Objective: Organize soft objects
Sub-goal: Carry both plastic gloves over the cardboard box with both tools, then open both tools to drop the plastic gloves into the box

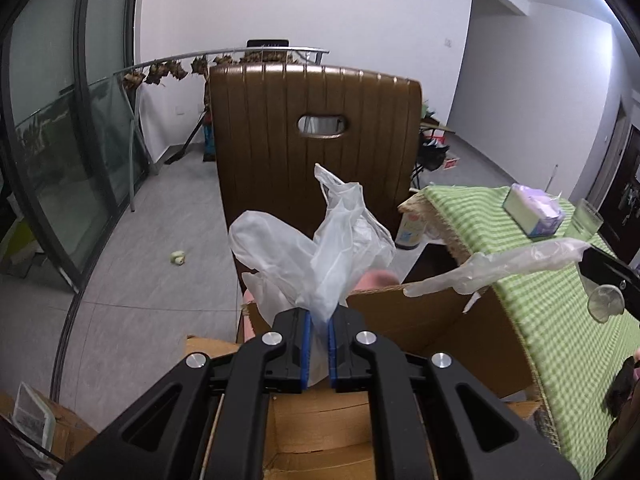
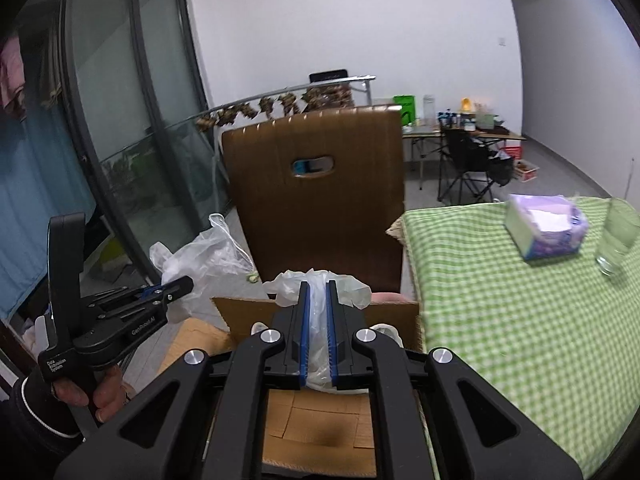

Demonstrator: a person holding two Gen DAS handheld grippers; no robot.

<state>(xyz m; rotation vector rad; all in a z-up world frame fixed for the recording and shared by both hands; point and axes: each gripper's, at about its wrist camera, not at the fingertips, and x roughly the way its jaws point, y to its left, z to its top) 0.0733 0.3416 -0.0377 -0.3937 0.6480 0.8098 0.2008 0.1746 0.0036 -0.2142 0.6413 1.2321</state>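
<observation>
Two grippers' jaws each clamp clear plastic bag (image 1: pixel 320 256) above open cardboard box (image 1: pixel 420 320).

My right tongs (image 2: pixel 318 292) are matte black with blue ribbed pads (image 2: pixel 304 332) and round silver screws. My left tongs (image 1: pixel 319 320) match them; their side carries white lettering, and the hand (image 2: pixel 100 392) on the grip wears a dark sleeve (image 2: pixel 36 416) with a white-edged cuff.

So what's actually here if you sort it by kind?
Grippers: 2, left and right
Clear plastic bags: 2
Cardboard box: 1
Tissue pack: 1
Drinking glass: 1
Brown chair: 1
Total: 8
</observation>
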